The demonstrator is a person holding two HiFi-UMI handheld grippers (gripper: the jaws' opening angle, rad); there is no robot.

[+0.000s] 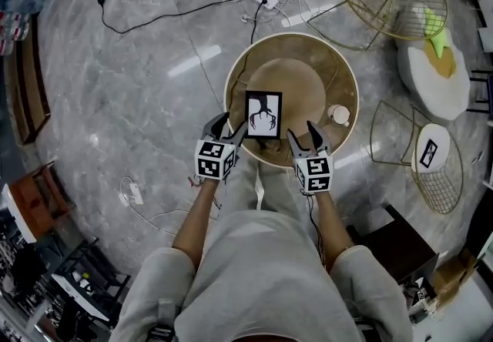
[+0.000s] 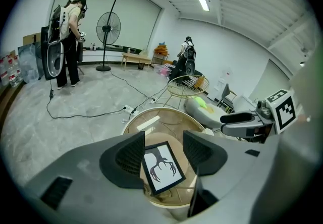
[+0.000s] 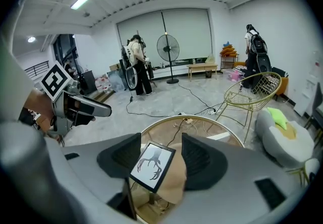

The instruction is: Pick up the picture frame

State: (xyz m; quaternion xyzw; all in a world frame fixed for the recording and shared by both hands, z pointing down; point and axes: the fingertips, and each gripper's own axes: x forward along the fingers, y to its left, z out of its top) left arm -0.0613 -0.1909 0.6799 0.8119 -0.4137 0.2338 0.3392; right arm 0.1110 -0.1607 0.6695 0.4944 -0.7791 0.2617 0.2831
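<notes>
At the near edge of the round glass bench [image 1: 250, 71], the person is standing close in, both bare forearms reaching forward from bent elbows and angling slightly inward. The left tool [image 1: 231, 125] is pointing toward the lower left corner of the picture frame [image 1: 263, 115]. Its jaws are standing well apart with nothing clamped between them. One jaw tip is sitting just beside that corner, and I cannot tell whether it is touching. The right tool [image 1: 302, 131] is hovering off the frame's lower right corner, a little apart from it, jaws likewise spread and empty. The frame is black-edged, with a dark antler-like print on white. It is facing up toward the person over the bench's tan centre, between the two tools; I cannot tell whether it is resting on the bench. A small white round object [image 1: 337, 114] is sitting near the bench's right rim.
</notes>
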